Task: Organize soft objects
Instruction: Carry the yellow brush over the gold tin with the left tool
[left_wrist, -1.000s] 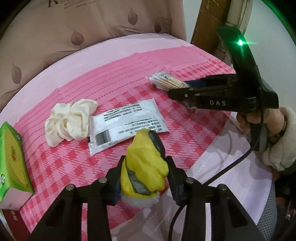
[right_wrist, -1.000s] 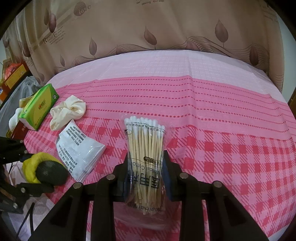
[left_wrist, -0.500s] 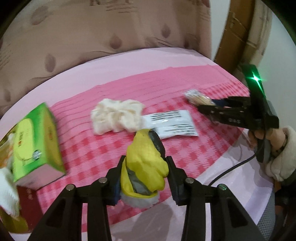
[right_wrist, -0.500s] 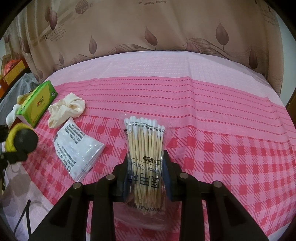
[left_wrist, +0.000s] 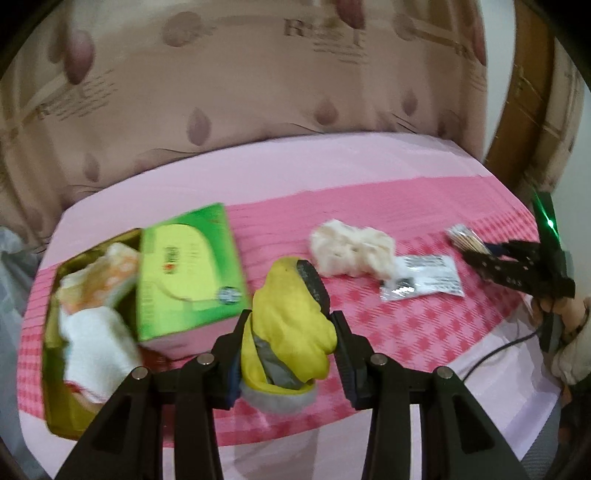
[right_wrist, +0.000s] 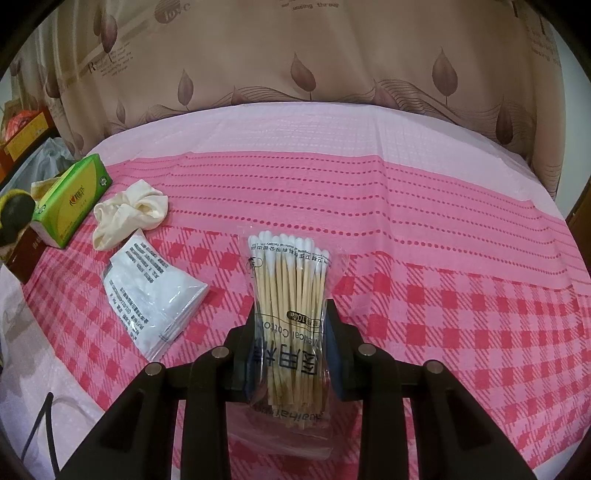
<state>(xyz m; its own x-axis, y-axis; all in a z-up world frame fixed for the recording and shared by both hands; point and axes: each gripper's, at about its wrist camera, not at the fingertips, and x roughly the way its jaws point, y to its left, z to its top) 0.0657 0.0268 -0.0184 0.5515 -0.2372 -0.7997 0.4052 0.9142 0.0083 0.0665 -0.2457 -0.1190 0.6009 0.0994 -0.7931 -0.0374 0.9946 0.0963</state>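
The left tool (left_wrist: 290, 341) is closed on a yellow and grey soft toy (left_wrist: 291, 328) and holds it above the pink checked cloth of the table (left_wrist: 424, 332), just beside a green tissue box (left_wrist: 186, 269) and an open tin (left_wrist: 66, 417) with folded cloths inside. The right tool (right_wrist: 290, 347) is closed on a clear bag of cotton swabs (right_wrist: 291, 310) and holds it above the table. A cream scrunchie (right_wrist: 127, 214) and a white sachet (right_wrist: 155, 295) lie on the cloth between them.
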